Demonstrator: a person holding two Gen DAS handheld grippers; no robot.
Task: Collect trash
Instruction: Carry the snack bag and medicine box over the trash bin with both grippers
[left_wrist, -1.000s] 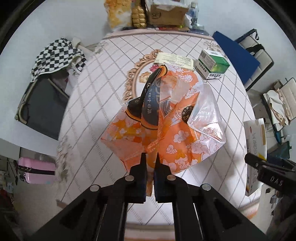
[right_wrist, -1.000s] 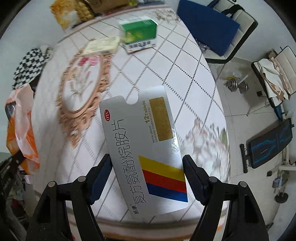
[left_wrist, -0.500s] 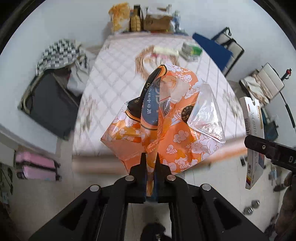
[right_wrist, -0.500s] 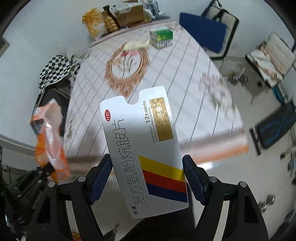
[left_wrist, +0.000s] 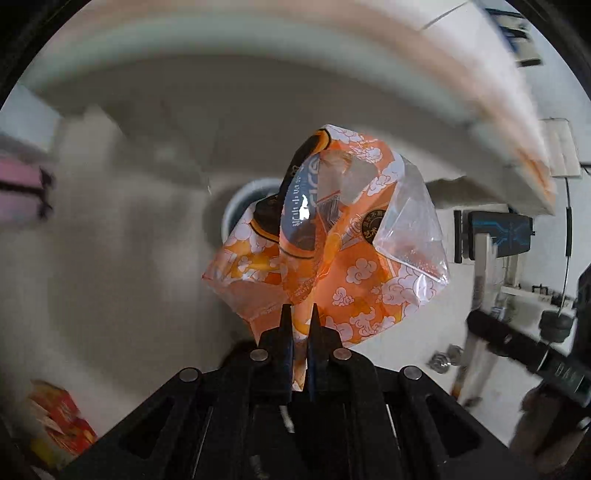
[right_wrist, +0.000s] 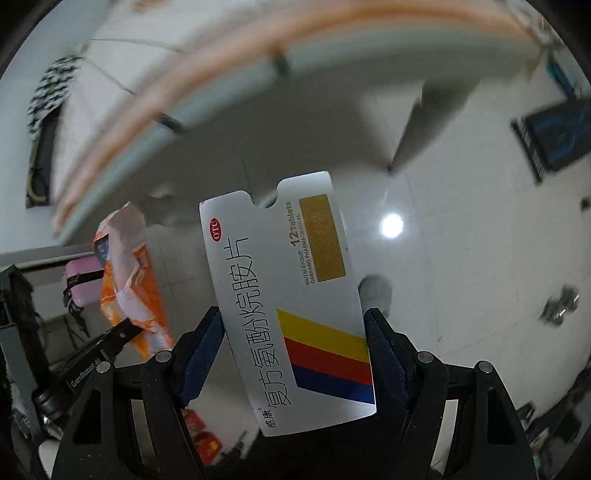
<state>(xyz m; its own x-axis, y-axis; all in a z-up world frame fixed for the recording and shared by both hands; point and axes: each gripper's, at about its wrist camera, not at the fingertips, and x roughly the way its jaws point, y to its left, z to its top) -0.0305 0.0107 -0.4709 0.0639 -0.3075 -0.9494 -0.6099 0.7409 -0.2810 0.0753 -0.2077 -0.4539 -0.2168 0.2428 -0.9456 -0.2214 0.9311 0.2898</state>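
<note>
Trash in both grips, below the bench edge
Left hand-held gripper (left_wrist: 298, 314) pinches orange wrapper (left_wrist: 332, 251); right hand-held gripper (right_wrist: 293, 332) clamps medicine box (right_wrist: 284, 295); the thin, slippery wrapper could slip free.

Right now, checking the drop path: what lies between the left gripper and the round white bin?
Only the orange wrapper it pinches; left wrist view shows it covering the bin.

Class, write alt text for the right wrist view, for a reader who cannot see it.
The right gripper clamps a white medicine box with yellow, red and blue stripes, held above a shiny pale floor. At left, the left gripper holds an orange snack bag; the background is motion-blurred.
</note>
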